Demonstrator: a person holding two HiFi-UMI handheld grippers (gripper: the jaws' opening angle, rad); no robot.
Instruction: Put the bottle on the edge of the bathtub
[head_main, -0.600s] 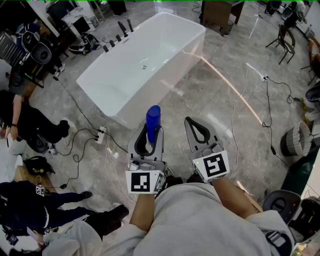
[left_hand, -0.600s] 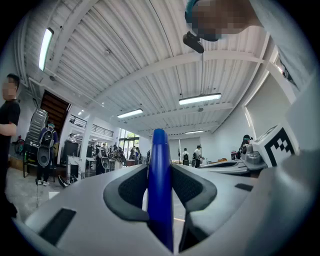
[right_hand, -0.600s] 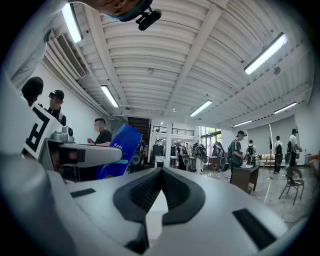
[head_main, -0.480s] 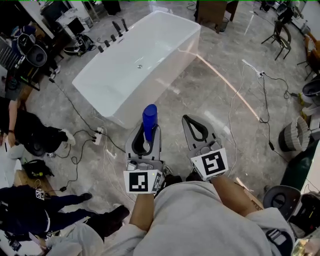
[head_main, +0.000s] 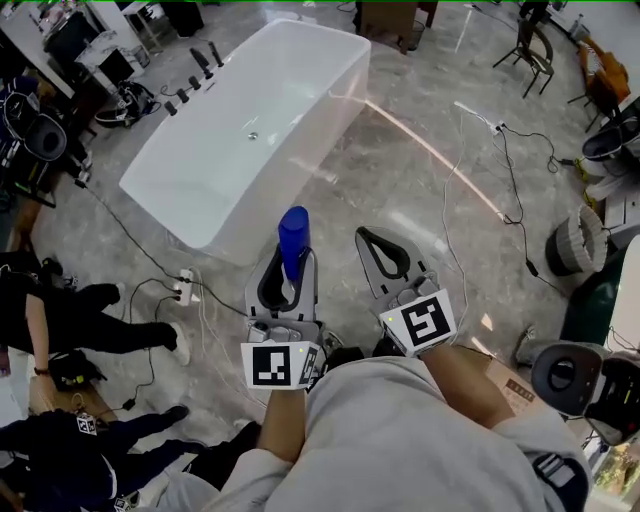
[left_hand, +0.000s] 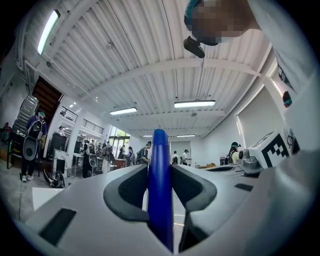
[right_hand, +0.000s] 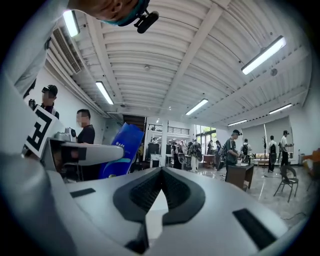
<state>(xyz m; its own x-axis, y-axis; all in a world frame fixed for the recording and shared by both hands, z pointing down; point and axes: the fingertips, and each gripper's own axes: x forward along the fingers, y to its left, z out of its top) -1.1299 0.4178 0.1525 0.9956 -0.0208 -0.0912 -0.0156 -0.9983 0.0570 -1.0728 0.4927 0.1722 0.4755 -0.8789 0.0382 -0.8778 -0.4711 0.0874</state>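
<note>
A blue bottle (head_main: 293, 240) is gripped by the left gripper (head_main: 285, 264), whose jaws are spread wide and pressed on its sides; the bottle's top reaches past the jaw tips. The right gripper (head_main: 371, 238) is carried just beside it, jaws closed together on nothing. Both are held over grey marble floor (head_main: 420, 180), well apart from the white bathtub (head_main: 283, 142) beyond. A drain (head_main: 252, 135) is seen in the tub's basin.
</note>
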